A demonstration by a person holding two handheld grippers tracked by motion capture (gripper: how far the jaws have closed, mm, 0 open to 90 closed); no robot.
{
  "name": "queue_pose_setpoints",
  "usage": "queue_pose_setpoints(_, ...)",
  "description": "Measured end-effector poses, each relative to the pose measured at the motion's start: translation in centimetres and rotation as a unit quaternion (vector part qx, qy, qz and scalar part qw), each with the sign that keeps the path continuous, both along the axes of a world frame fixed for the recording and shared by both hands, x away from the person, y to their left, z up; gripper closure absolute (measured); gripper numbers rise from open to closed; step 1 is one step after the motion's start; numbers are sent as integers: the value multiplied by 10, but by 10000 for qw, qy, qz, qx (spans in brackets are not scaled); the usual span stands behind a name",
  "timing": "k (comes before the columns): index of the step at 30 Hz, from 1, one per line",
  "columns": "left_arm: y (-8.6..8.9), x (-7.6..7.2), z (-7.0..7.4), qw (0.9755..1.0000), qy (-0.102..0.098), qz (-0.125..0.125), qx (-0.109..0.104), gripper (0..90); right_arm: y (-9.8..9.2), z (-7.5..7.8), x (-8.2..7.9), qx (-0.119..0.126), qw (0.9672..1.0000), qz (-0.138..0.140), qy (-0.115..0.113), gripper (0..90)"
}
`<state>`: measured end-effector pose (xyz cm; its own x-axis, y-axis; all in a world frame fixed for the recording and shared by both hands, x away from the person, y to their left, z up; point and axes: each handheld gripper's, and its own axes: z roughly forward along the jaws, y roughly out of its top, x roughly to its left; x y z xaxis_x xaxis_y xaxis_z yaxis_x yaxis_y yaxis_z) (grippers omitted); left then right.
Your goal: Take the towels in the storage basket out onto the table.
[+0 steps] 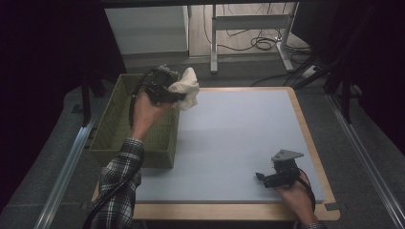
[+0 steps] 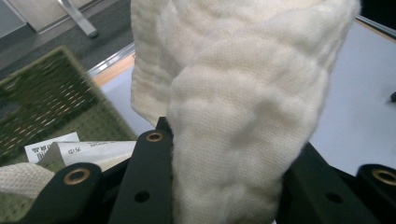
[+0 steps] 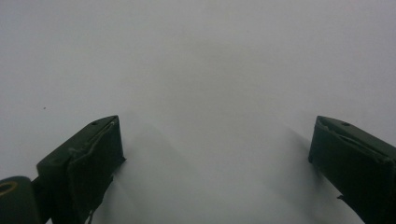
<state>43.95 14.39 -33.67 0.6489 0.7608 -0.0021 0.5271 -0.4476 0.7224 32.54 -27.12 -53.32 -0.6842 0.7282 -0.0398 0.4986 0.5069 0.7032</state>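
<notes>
Cloth (image 1: pixel 187 87), cream and bunched, is clamped in our left gripper (image 1: pixel 177 98) and hangs in the air, not on any surface. In the high view it sits at the far left of the table (image 1: pixel 248 138), right above the line where the green woven basket (image 1: pixel 110 129) meets the blue-grey mat. The left gripper view shows both black jaws pressing on the fabric from two sides, w/ the bundle rising up between them (image 2: pixel 233 116), so we judge the grip as firm.

The relation that matters now, in our opinion: the basket opening lies to the left of the cloth and lower, directly beside it. The cloth's long axis runs roughly upright along the jaws, w/ loose folds at the top. If the aim is to drop it in the basket, we need only a short move to the left, then release. If the aim is to lay it on the mat, the free surface is to the right and nearer.

Our right gripper (image 1: pixel 273 179) rests on the mat at the near right corner, well apart from the cloth. Its jaws stand wide apart w/ nothing between them (image 3: pixel 210 154). So the left hand is the nearer one, by far.
</notes>
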Motion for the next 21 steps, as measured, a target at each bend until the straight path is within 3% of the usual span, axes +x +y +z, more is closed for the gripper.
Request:
queue_pose_setpoints(12, -55, 2, -9, 9990, 35, -455, -5, 692, 0, 0, 0, -1, 10000, -2, 7, 30)
queue_pose_setpoints(21, -101, 3, -33, 9958, 232, -859, 235, 684, 0, 0, 0, -2, 10000, -5, 11, 30)
